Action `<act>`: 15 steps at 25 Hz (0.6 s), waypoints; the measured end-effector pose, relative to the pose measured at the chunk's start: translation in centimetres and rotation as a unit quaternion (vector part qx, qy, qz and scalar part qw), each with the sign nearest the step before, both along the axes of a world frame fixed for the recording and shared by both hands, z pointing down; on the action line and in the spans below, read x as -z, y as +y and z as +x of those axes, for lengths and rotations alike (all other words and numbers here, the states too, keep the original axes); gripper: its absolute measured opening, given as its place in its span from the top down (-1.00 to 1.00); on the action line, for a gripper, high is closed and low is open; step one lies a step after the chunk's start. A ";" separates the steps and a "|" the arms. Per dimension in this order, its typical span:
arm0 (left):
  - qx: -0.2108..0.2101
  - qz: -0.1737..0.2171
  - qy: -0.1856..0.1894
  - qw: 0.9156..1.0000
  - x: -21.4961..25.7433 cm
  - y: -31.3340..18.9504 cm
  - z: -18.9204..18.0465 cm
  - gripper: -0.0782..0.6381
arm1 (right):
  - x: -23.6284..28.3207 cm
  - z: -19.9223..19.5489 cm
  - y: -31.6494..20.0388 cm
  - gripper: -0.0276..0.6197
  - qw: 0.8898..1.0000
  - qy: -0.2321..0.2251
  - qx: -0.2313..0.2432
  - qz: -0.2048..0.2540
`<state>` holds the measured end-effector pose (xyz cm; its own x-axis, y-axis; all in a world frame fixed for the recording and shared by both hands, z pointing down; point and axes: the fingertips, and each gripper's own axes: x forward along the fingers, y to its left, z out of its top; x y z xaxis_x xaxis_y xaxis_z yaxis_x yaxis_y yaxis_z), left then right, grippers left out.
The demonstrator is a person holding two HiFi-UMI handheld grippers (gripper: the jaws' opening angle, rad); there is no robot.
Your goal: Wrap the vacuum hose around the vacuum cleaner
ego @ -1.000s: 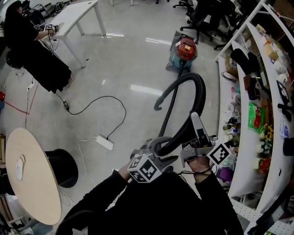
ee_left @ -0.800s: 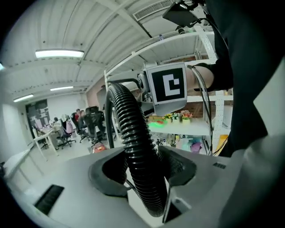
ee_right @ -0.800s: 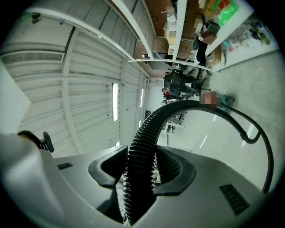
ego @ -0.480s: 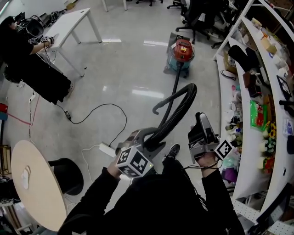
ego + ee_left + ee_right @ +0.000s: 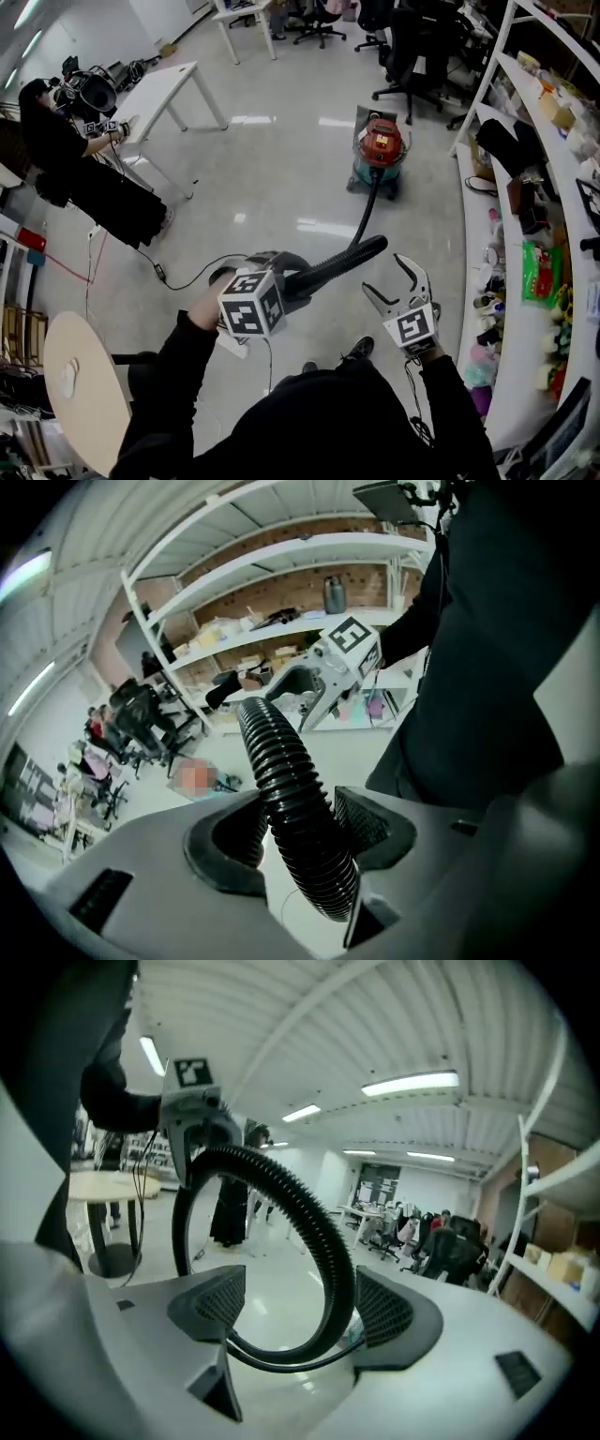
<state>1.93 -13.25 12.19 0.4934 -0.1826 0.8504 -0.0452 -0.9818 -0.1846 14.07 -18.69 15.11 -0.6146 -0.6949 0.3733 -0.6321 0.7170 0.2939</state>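
Black ribbed plastic forms the one vacuum hose (image 5: 333, 265), a corrugated tube rising from the one red-and-teal vacuum cleaner (image 5: 380, 150) well ahead on the glossy floor (image 5: 281, 141). Of two grippers, the left gripper (image 5: 298, 834), angled downward, has just been closing and clamps the hose. The right gripper (image 5: 386, 277), nearly level, has just been opening, and the hose's curve crosses its gap ungripped.

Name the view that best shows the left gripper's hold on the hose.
Left gripper view: the left gripper has just been closing its jaws, pads now pressing the hose. In the head view its marker cube hides them; the right gripper view shows it small and distant.
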 end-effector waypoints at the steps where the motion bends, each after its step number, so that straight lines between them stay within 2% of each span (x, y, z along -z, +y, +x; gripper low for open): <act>1: -0.017 0.001 -0.011 1.000 0.8 -0.6 1.3 0.13 | 0.1 0.3 -1.6 -0.20 1.000 0.024 -0.001 0.018; 3: -0.040 0.000 -0.033 0.999 2.1 -1.6 3.6 0.13 | 1.2 2.0 -4.7 -0.23 0.997 0.043 -0.031 0.060; 5: -0.057 -0.001 -0.057 0.997 2.9 -2.4 5.3 0.13 | 3.0 4.3 -7.3 -0.23 0.994 0.026 -0.058 0.085; 7: -0.072 0.001 -0.081 0.994 3.1 -2.9 6.5 0.13 | 3.7 5.4 -9.1 -0.23 0.995 0.024 -0.045 0.089; 9: -0.086 0.007 -0.096 0.992 3.0 -3.5 7.8 0.13 | 3.0 5.6 -10.1 -0.22 0.994 0.061 -0.004 0.091; 10: -0.090 0.009 -0.101 0.991 2.9 -3.9 8.3 0.13 | 2.4 5.8 -10.5 -0.10 0.991 0.089 0.011 0.097; 11: -0.090 0.009 -0.105 0.990 2.7 -4.6 8.8 0.13 | 1.9 6.1 -10.9 0.35 0.988 0.114 0.019 0.103; 12: -0.086 0.008 -0.109 0.990 2.4 -5.5 9.1 0.13 | 1.4 6.6 -11.4 0.52 0.986 0.132 0.019 0.102; 14: -0.062 0.018 -0.105 0.992 1.5 -8.0 9.5 0.13 | 0.7 7.8 -12.9 0.55 0.987 0.142 -0.002 0.078; 15: -0.044 0.038 -0.093 0.994 1.1 -9.4 9.7 0.13 | 0.3 8.5 -13.9 0.55 0.987 0.146 -0.016 0.062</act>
<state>11.62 -22.69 11.04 0.3465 -0.2125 0.9137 0.0823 -0.9634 -0.2553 22.56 -32.55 14.77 -0.4699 -0.7636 0.4429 -0.5295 0.6452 0.5507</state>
